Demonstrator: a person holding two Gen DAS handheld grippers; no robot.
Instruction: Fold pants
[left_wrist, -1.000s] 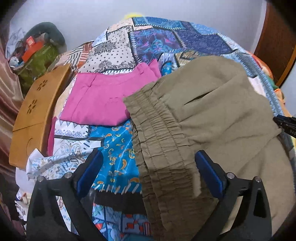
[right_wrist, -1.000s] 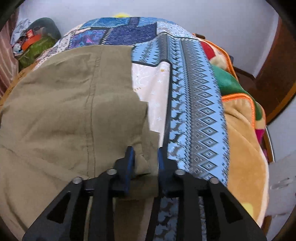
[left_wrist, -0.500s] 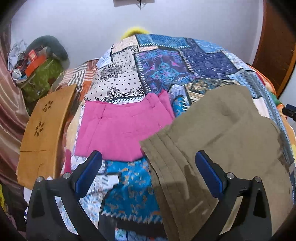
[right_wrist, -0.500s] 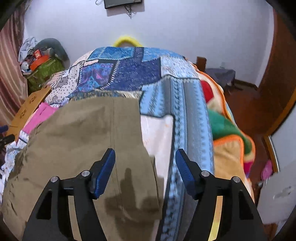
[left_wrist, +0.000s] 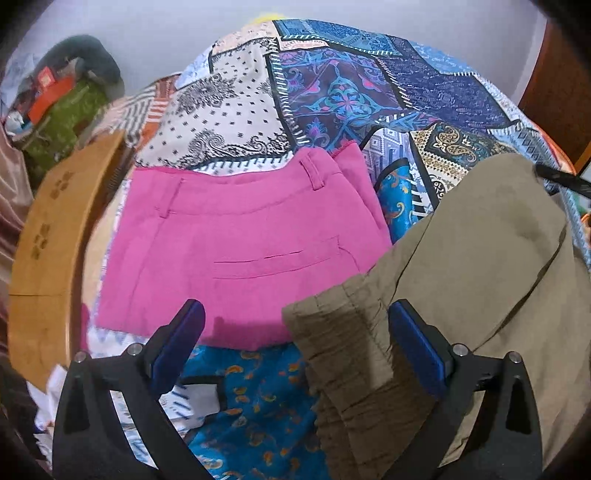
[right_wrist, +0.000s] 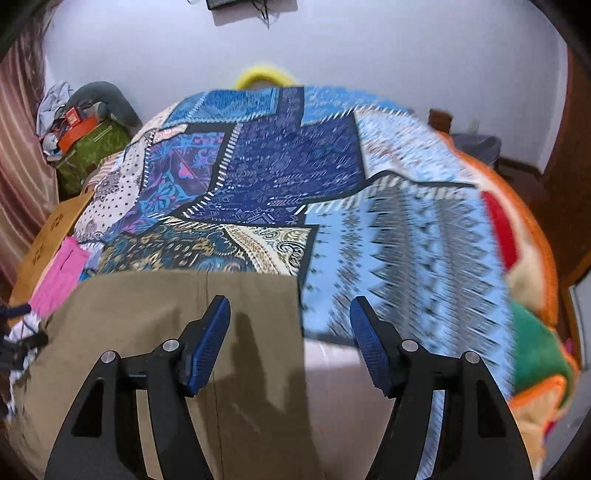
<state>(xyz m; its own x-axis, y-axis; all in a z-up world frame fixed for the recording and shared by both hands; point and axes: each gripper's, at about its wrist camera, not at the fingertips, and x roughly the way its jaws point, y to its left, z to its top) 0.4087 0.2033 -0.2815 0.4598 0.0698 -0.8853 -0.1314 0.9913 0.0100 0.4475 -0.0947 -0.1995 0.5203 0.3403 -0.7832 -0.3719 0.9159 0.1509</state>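
Both grippers, left (left_wrist: 295, 332) and right (right_wrist: 290, 332), hover with jaws wide and empty above olive pants (right_wrist: 155, 332) beside pink pants (left_wrist: 240, 243) on a quilt (right_wrist: 280, 177)

Olive pants (left_wrist: 480, 266) cut off by the lower and right edges of the left wrist view; lower part hidden behind the left gripper (left_wrist: 295, 339). Pink pants (right_wrist: 55, 280) only a sliver in the right wrist view, mostly covered by the olive pair. Patchwork bedspread (right_wrist: 424, 258) smeared by motion blur on the right. Clutter pile (right_wrist: 77, 122) by the wall too small to identify.
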